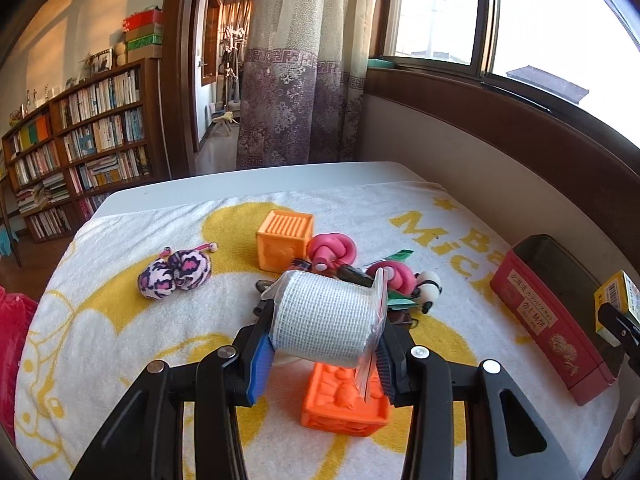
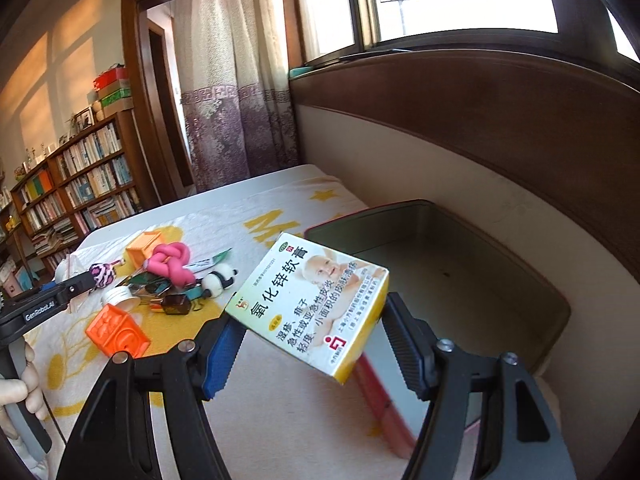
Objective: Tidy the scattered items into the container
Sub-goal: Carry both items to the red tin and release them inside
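My left gripper (image 1: 324,344) is shut on a wrapped white bandage roll (image 1: 326,318) and holds it above the towel. My right gripper (image 2: 316,344) is shut on a yellow and white ointment box (image 2: 308,300), held over the near rim of the red tin container (image 2: 440,264). The tin (image 1: 548,320) stands at the towel's right edge, open and empty. Scattered on the towel are two orange blocks (image 1: 344,400) (image 1: 284,240), pink knotted foam (image 1: 332,250), a purple spotted plush (image 1: 174,274) and a small panda toy (image 1: 430,286).
A white and yellow towel (image 1: 120,340) covers the table. A wall and dark wooden sill (image 1: 500,128) run along the right behind the tin. A bookshelf (image 1: 80,148) and curtain (image 1: 296,80) stand beyond the table. The left gripper also shows in the right wrist view (image 2: 72,284).
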{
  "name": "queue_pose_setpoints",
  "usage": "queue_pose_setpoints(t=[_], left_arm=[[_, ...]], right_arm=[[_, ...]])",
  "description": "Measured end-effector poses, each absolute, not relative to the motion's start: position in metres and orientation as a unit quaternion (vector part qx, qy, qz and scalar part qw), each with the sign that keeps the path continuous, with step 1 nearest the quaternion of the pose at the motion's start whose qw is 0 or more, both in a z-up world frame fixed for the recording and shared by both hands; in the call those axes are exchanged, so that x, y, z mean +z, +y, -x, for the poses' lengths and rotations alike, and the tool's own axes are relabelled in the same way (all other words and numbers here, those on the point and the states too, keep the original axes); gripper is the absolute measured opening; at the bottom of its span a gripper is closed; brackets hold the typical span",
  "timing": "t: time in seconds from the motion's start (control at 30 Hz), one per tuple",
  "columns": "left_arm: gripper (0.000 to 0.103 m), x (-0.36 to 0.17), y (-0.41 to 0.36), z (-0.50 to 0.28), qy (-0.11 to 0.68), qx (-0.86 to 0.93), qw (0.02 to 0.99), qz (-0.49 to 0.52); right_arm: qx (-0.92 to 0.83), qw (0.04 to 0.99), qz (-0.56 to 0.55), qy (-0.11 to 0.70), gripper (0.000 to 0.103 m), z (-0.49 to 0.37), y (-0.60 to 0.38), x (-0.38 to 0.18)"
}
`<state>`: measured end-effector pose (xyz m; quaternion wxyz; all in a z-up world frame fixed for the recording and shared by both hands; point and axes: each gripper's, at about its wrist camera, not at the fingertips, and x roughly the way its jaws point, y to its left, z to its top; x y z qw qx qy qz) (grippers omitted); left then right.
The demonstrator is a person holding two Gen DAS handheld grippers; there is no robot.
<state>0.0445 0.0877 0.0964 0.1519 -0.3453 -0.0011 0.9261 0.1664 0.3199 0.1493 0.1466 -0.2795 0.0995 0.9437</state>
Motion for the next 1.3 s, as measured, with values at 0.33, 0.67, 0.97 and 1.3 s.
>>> queue_pose_setpoints(t=[0.33, 0.67, 0.97, 1.3], left_arm=[[0.045, 0.110, 0.163, -0.057, 0.024, 0.913, 0.213, 0.346], [0.045, 0.122, 0.253, -0.060, 0.058, 0.893, 0.282, 0.348], [0.045, 0.132, 0.317, -0.055, 0.072, 0.876, 0.329, 0.344], [0.063, 0.115, 0.359, -0.051, 0.077, 0.849, 0.368, 0.371]], right_arm=[[0.931, 0.216, 0.263, 0.130, 0.072, -0.187, 0.390, 0.155], [0.929, 0.217, 0.278, 0.114, 0.072, -0.186, 0.406, 0.146], [0.926, 0.217, 0.285, 0.119, 0.072, -0.189, 0.419, 0.138], [0.922, 0.217, 0.292, 0.130, 0.076, -0.188, 0.431, 0.130]])
